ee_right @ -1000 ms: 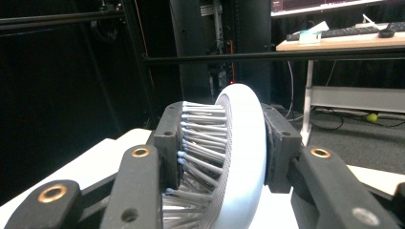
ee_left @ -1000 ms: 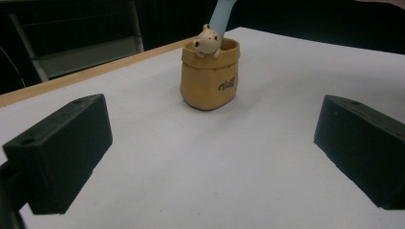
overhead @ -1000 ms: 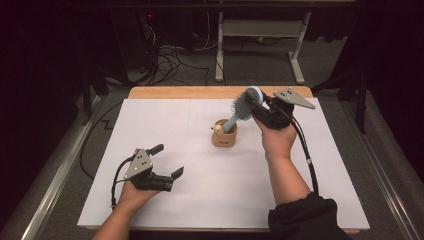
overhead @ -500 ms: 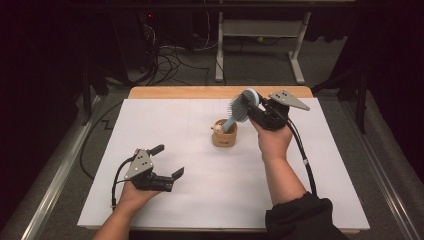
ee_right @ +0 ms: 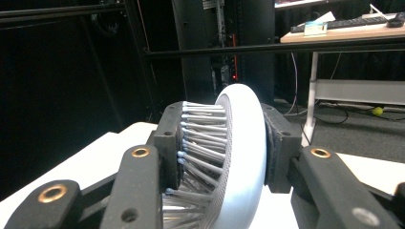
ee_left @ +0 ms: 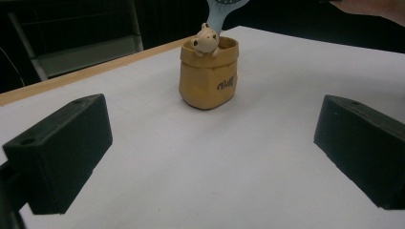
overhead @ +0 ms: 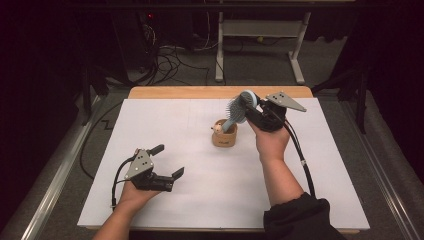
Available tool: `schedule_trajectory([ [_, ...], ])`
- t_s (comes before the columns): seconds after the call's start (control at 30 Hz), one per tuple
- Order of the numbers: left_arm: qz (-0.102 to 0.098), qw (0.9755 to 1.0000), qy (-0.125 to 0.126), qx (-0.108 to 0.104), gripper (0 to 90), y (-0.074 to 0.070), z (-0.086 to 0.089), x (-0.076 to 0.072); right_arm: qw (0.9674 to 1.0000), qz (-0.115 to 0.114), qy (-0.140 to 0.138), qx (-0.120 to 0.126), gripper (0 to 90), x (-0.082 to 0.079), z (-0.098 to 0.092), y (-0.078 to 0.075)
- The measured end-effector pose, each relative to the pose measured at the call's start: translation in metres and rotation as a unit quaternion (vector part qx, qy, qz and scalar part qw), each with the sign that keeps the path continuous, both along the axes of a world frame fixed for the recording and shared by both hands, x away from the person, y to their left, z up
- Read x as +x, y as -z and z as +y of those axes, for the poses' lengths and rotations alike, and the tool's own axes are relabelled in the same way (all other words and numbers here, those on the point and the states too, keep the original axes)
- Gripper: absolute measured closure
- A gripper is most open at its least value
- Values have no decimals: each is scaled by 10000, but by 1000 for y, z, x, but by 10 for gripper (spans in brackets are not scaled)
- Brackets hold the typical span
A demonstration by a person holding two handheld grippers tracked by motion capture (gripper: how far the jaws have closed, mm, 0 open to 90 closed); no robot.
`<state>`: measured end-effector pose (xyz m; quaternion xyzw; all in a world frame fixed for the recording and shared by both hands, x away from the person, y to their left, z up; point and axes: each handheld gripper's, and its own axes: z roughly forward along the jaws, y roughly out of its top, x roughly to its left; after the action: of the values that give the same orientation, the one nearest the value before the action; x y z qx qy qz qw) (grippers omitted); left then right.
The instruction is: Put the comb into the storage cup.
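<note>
a small tan pot (overhead: 224, 136) shaped like a sack stands upright near the middle of the white table top (overhead: 165, 125), with a little animal figure (ee_left: 205, 39) peeking over its rim in the left gripper view. the handle end of a pale blue hairbrush (overhead: 240, 109) sits inside the pot. the brush leans, its long axis rising from the pot up and to the right in the high view, head uppermost, bristles facing toward the left and far side.

the right gripper (overhead: 256, 111) is clamped on the brush head: in the right gripper view one jaw presses into the bristles (ee_right: 200, 143) and the other against the smooth back of the head. the left gripper (overhead: 167, 161) rests low near the table's near left part, well apart from the pot, jaws spread wide with nothing between them.

the white sheet covers a wooden table (overhead: 200, 92) whose bare edge shows at the far side. beyond it the room is dark, with cables (overhead: 175, 55) on the floor and a white metal frame (overhead: 260, 35).
</note>
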<state>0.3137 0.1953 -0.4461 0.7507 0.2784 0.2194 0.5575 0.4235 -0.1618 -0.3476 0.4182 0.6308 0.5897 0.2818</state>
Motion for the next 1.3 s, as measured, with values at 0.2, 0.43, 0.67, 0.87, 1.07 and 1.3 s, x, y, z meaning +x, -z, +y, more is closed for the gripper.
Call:
schedule_trajectory([
  [0.2, 5, 10000, 12, -1, 0, 0, 0, 0, 10000, 11, 13, 13, 599, 2, 2, 3],
  [0.43, 9, 10000, 20, 0, 0, 0, 0, 0, 10000, 15, 11, -1, 597, 3, 4, 4],
  [0.67, 18, 10000, 34, 8, 0, 1, -1, 0, 10000, 40, -31, -3, 571, 4, 3, 4],
  [0.87, 38, 10000, 35, 0, 0, 1, -1, 1, 10000, 62, -14, 2, 539, 5, 2, 5],
  [1.07, 36, 10000, 36, -9, 0, 1, 0, 1, 9999, 115, -20, 12, 522, 5, 1, 5],
  [1.3, 39, 10000, 47, -6, 0, 1, -1, 1, 9998, 179, -7, -8, 502, 6, -2, 4],
])
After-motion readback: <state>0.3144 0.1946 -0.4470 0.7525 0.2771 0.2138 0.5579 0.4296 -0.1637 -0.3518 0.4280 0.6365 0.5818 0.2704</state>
